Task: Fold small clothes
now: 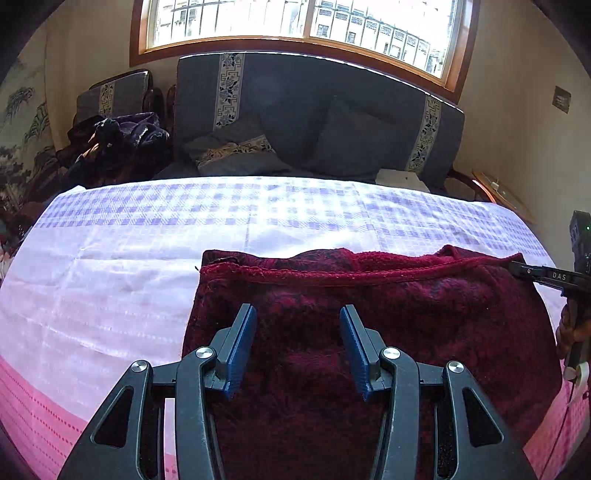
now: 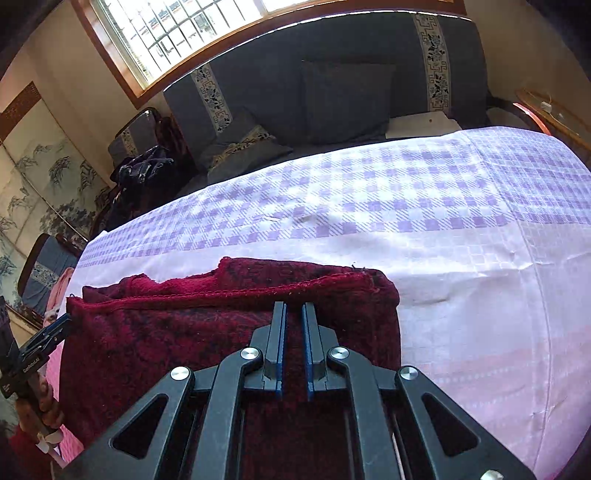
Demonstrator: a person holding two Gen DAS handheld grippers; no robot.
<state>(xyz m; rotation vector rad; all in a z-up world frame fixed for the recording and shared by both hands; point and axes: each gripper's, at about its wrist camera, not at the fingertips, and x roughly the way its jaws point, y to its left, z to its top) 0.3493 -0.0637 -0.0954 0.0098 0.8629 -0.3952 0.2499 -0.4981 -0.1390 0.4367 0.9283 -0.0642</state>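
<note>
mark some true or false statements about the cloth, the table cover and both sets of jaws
1. The fuzzy dark red cloth lies folded on the checked white, purple and pink table cover. True.
2. The left gripper has its jaws clamped on the cloth. False: they stand open, nothing between them.
3. The right gripper has its jaws wide apart. False: nearly closed.
4. A dark blue sofa stands under the window. True.

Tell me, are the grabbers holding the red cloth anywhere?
Nothing looks held. The left gripper is open above the red cloth. The right gripper is shut near its far hem, no cloth seen between its pads.
</note>
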